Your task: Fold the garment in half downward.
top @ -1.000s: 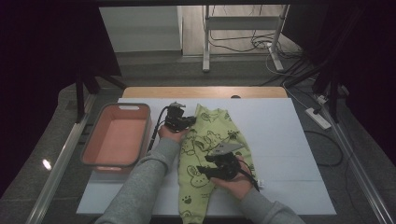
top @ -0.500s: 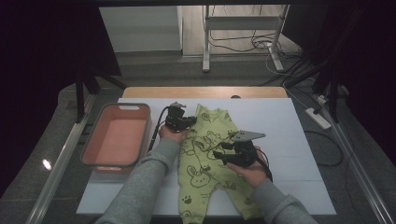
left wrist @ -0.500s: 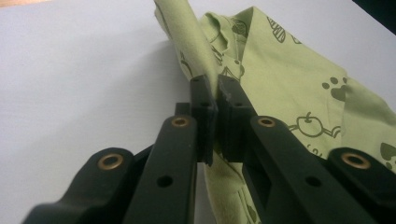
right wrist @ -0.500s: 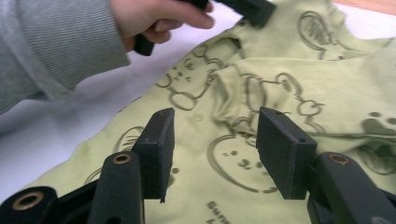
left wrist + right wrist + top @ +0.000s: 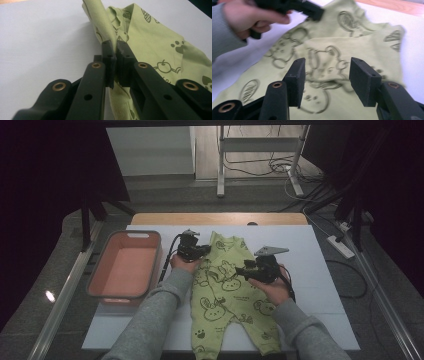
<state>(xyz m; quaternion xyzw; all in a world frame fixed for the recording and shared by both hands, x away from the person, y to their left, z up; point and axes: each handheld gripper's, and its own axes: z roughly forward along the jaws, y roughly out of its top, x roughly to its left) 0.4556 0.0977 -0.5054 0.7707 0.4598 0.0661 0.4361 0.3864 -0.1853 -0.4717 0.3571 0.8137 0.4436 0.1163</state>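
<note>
A light green baby romper (image 5: 227, 292) printed with dark bunnies and paws lies flat on the white table top (image 5: 310, 255), legs toward the person. My left gripper (image 5: 204, 250) is shut on the romper's left shoulder edge; in the left gripper view the green cloth (image 5: 105, 25) runs pinched between the closed jaws of the left gripper (image 5: 115, 48). My right gripper (image 5: 240, 270) hovers over the romper's chest, pointing left, jaws apart. In the right gripper view the right gripper (image 5: 325, 75) has nothing between its pads, and the printed romper (image 5: 332, 57) lies beneath.
A salmon-pink plastic bin (image 5: 125, 267) stands at the table's left side. A wooden strip (image 5: 220, 218) edges the far side. Bare white surface lies right of the romper. Cables and a power strip (image 5: 340, 247) lie on the floor beyond.
My right gripper has travelled away from the person and to the right, from the romper's lower belly up to its chest. The left gripper keeps its hold at the shoulder.
</note>
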